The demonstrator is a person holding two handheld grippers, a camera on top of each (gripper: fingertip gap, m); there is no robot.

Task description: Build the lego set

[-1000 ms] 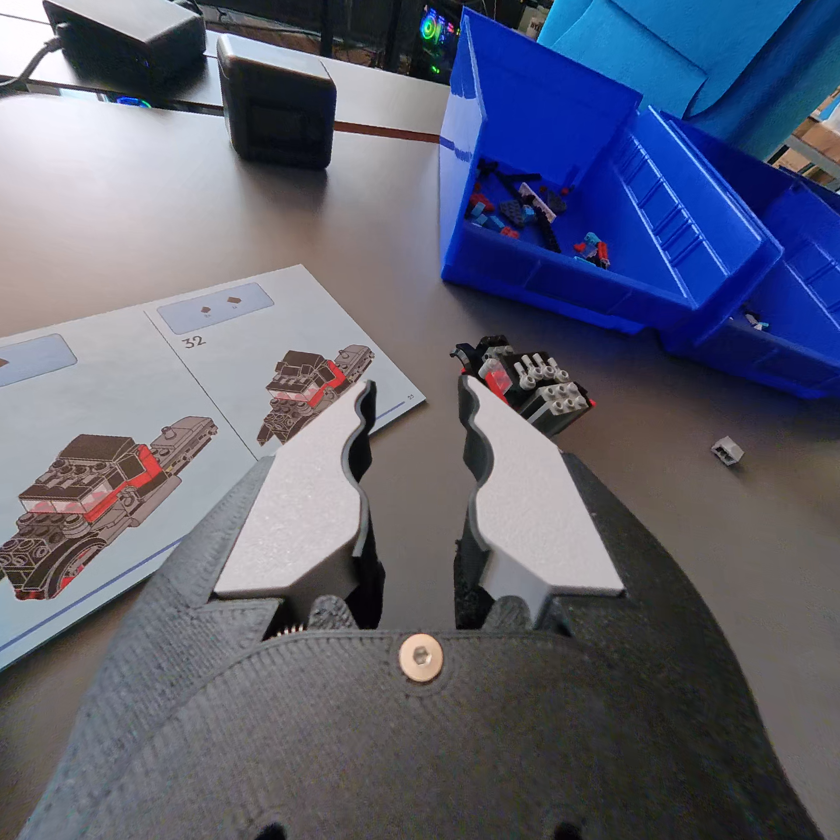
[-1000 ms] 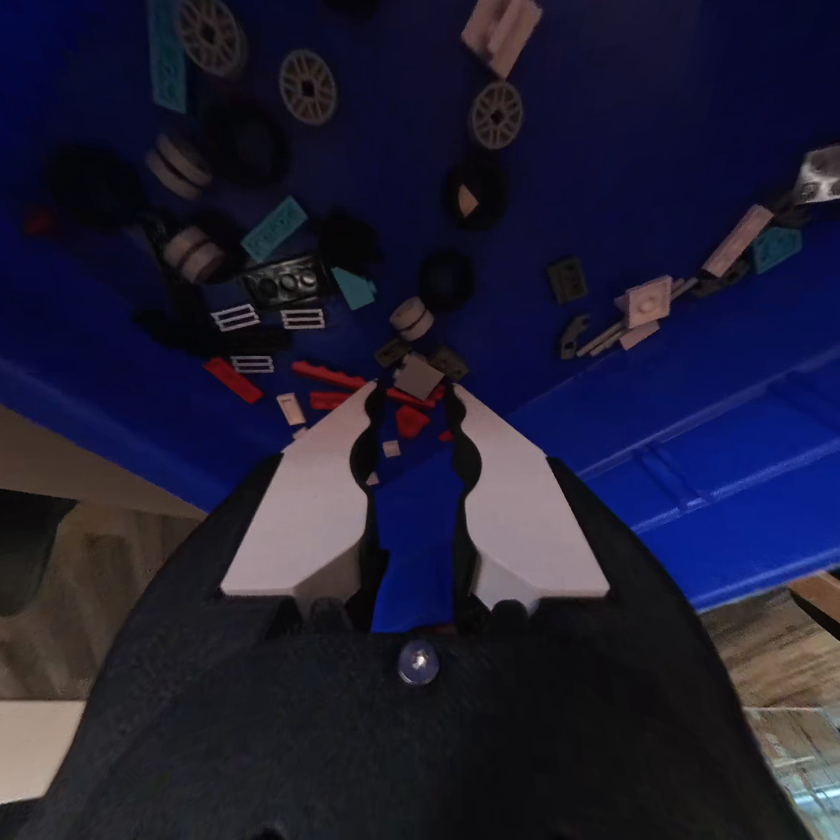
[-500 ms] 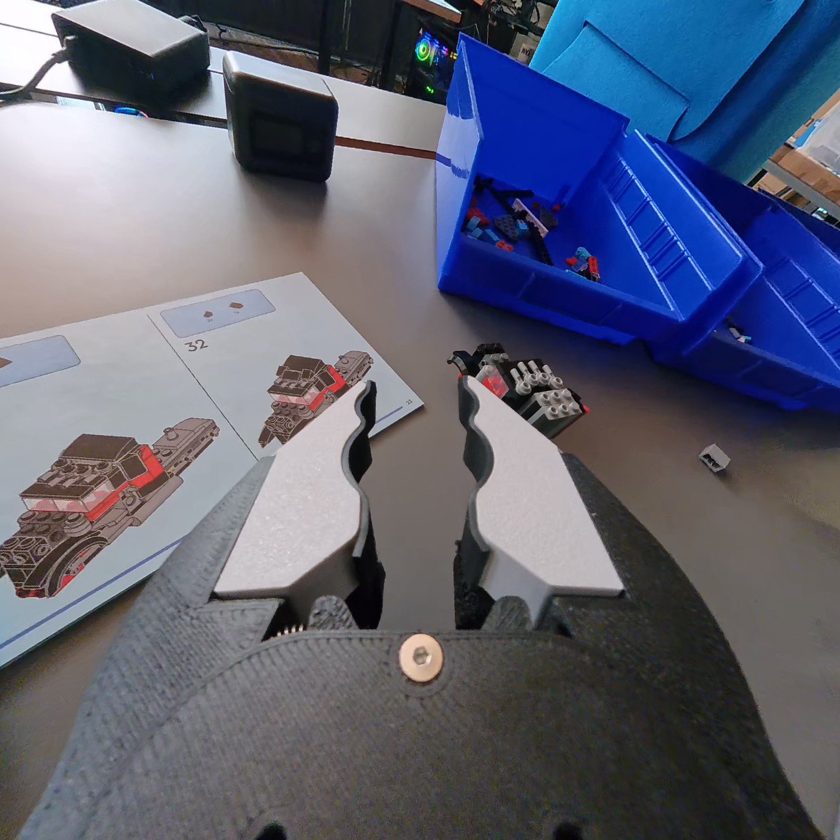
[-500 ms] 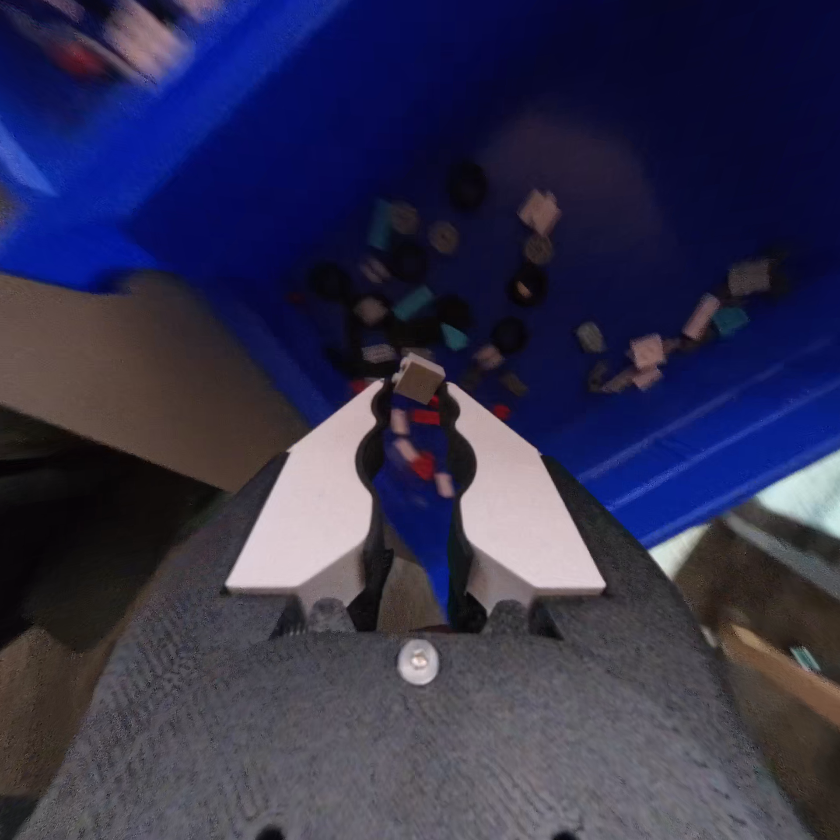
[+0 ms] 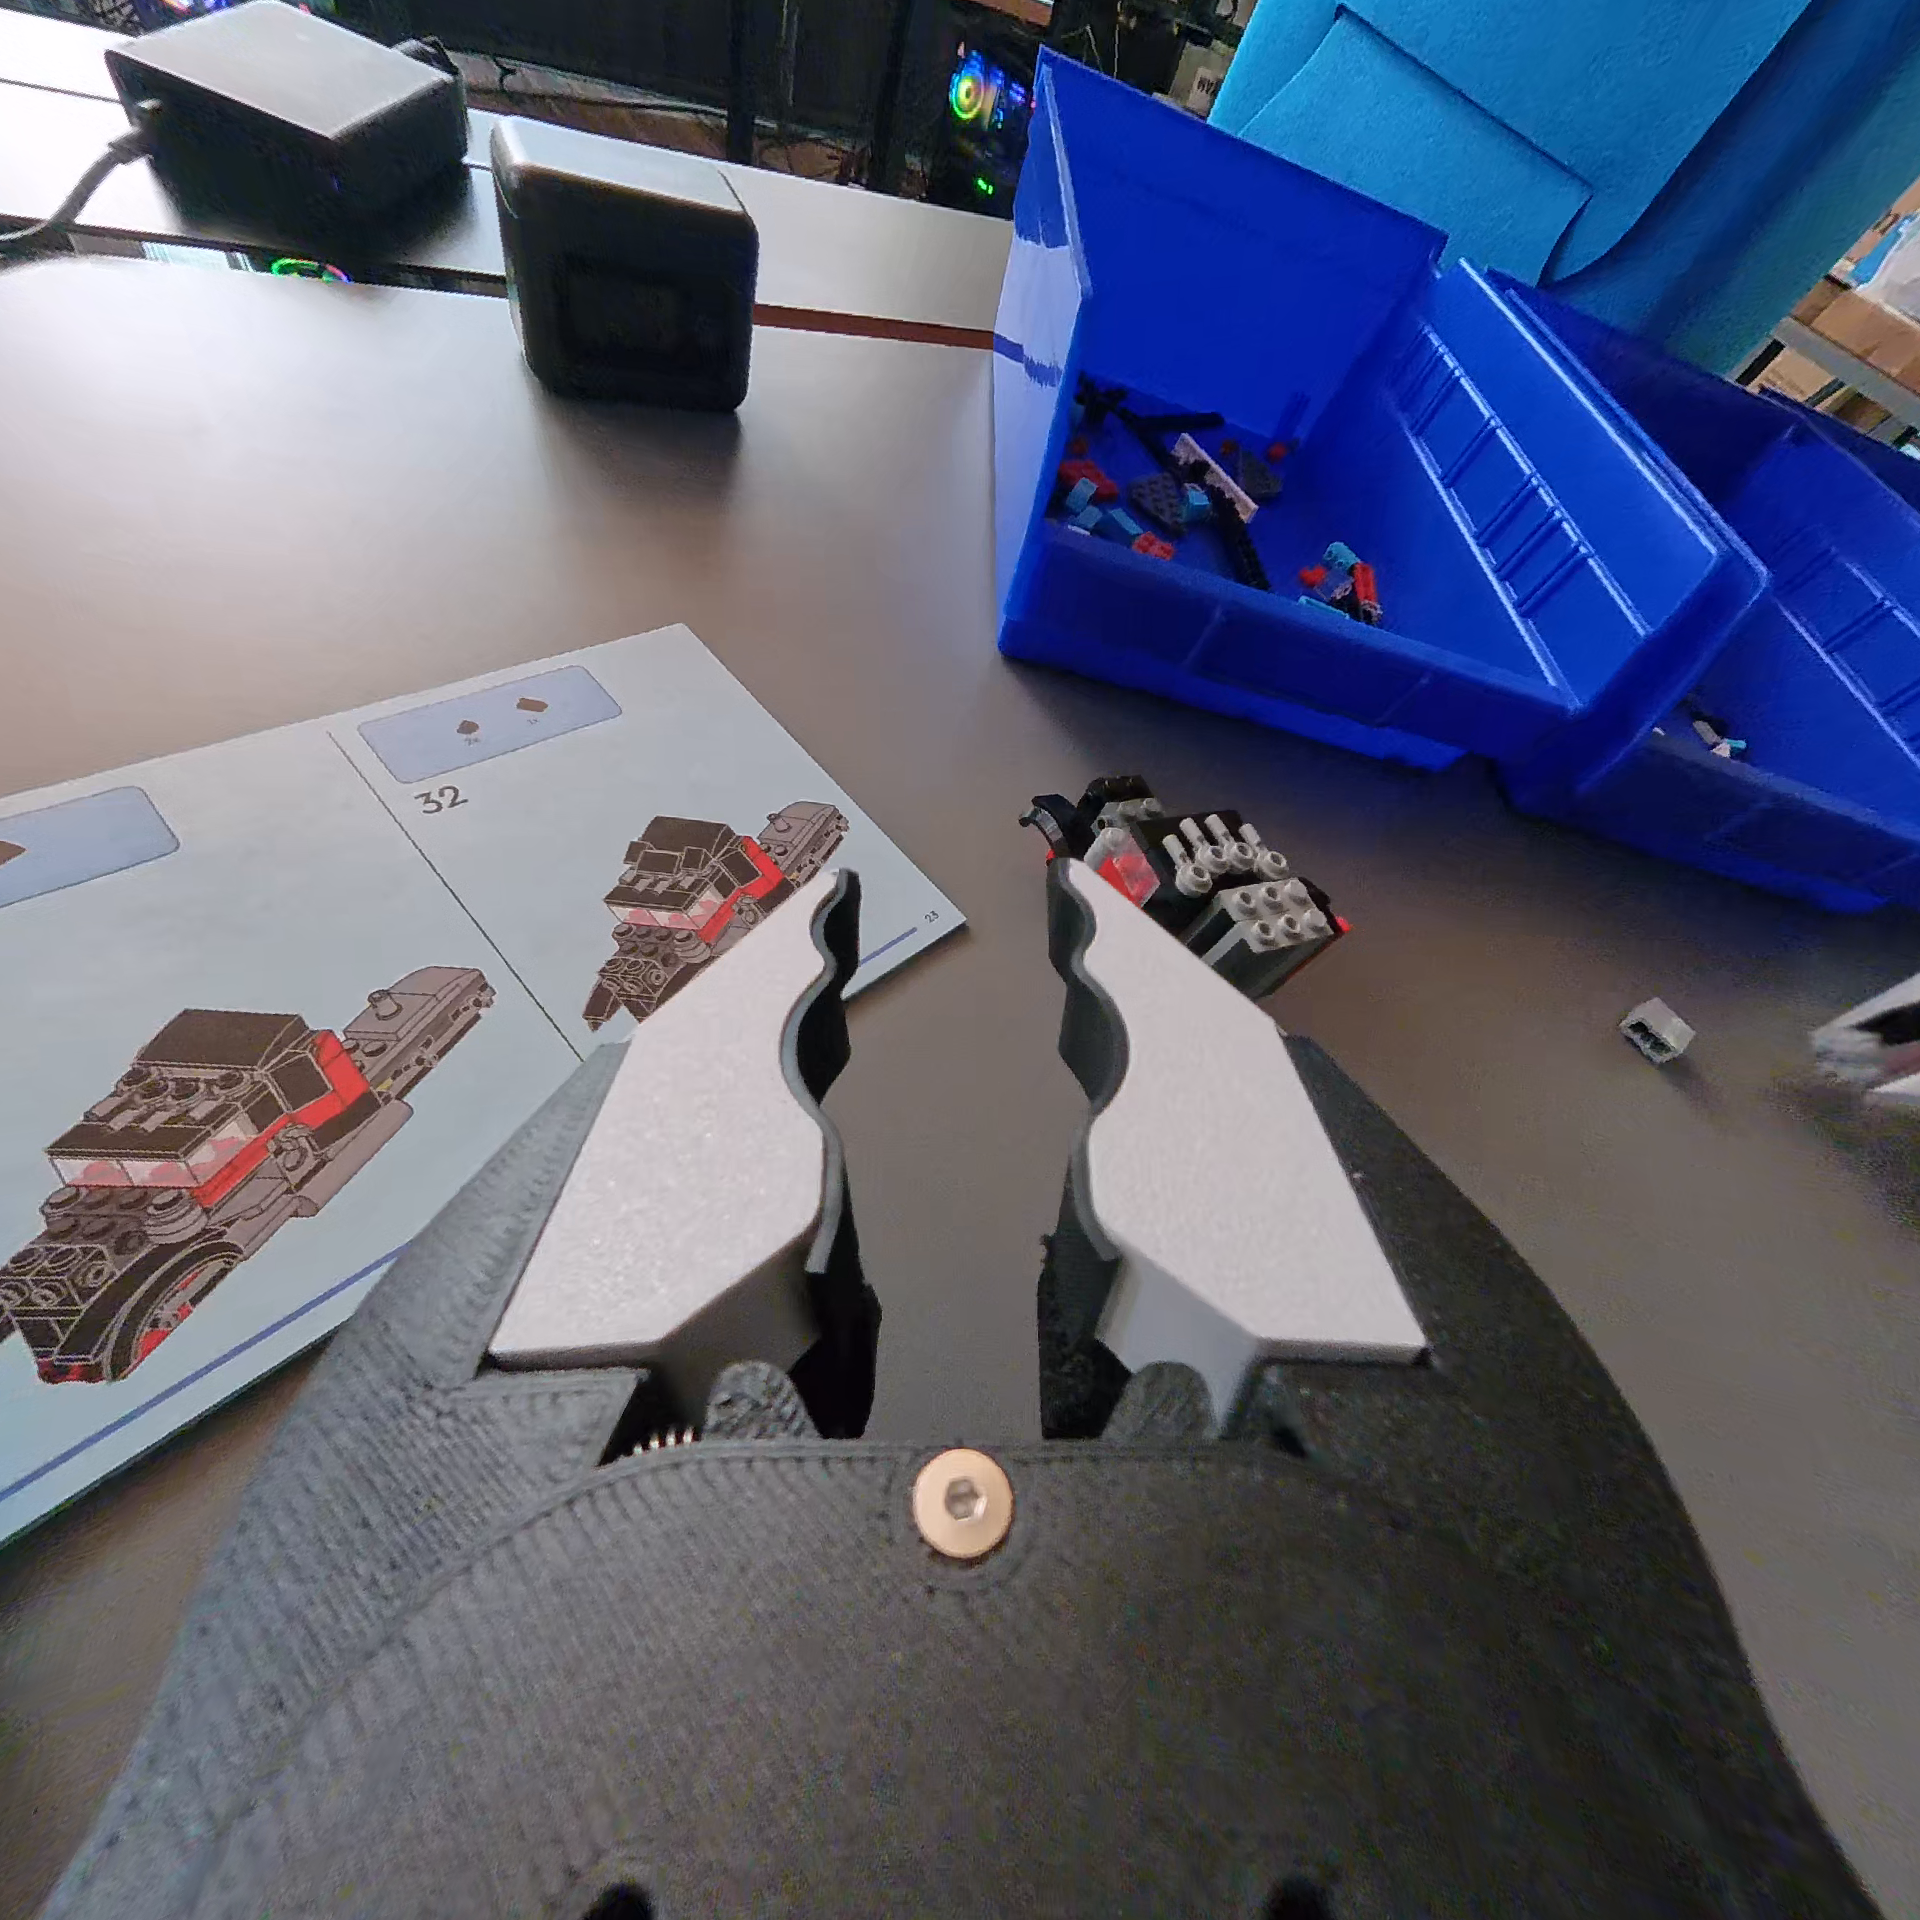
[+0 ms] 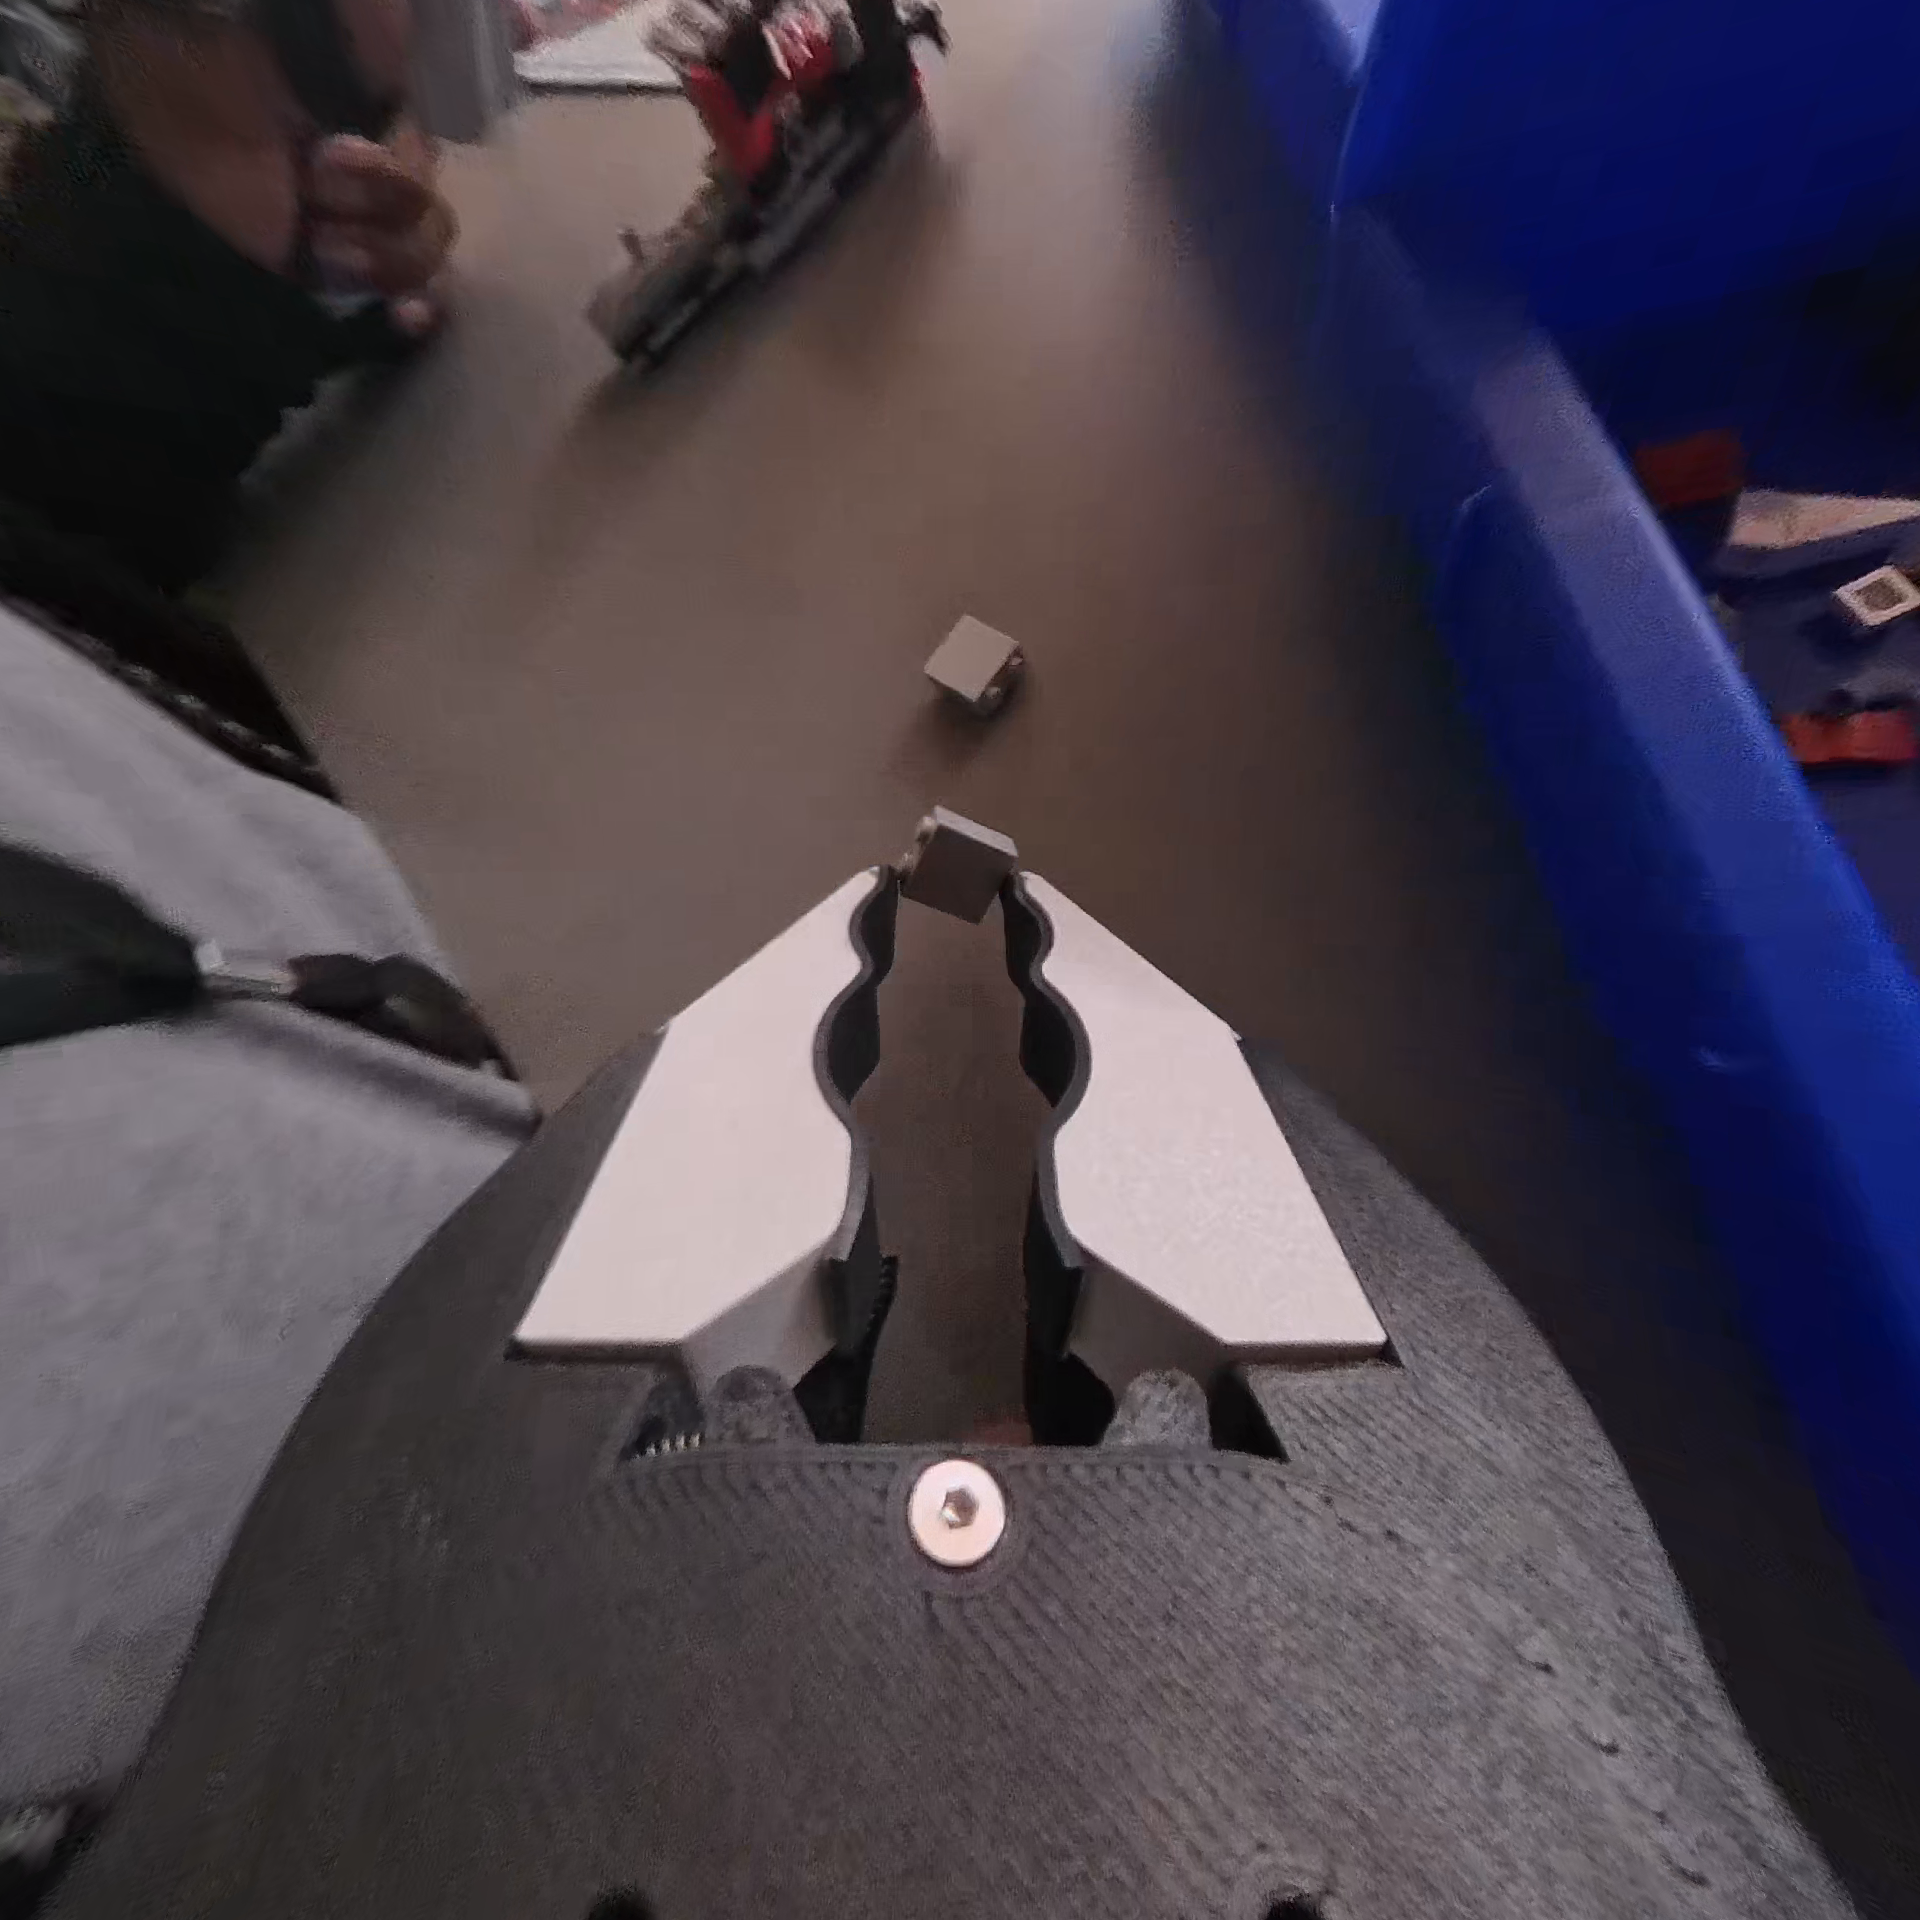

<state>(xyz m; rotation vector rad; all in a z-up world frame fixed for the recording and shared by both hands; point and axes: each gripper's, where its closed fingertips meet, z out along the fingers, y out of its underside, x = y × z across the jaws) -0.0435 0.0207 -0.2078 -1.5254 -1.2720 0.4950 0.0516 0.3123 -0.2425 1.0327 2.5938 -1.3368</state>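
Grey brick (image 6: 958, 875) pinched at the tips of my right gripper (image 6: 954, 883), tilted, above the dark table (image 6: 727, 582). A second grey brick (image 6: 975, 681) lies just ahead (loose on the table). My left gripper (image 5: 951, 904) hangs with fingers apart, empty, beside the half-built model (image 5: 1205, 894) and the instruction booklet (image 5: 312, 935). Blue bins (image 5: 1299, 582) behind hold loose pieces.
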